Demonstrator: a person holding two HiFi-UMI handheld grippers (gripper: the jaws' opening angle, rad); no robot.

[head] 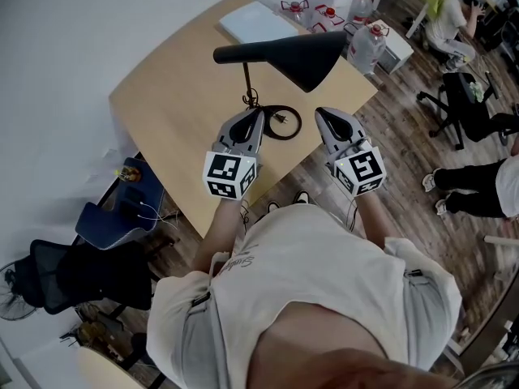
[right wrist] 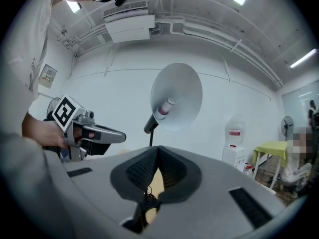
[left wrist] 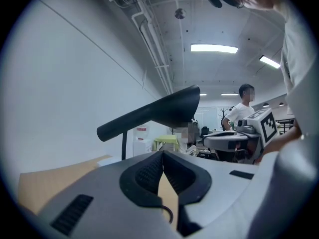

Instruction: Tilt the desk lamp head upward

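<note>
- The desk lamp stands on the wooden table (head: 174,96). Its black head (head: 296,55) reaches out from the thin stem (head: 246,79), and the open mouth and bulb face the right gripper's side.
- This pose fits either a head awaiting its upward tilt or one already tilted.
- Both grippers hang below the head, one on each side of the stem, probably so that either can reach up to it.
- Left gripper (head: 258,113): the jaw tips are pressed together with nothing between them.
- Right gripper (head: 322,113): its jaws are likewise closed, empty and touching nothing.
</note>
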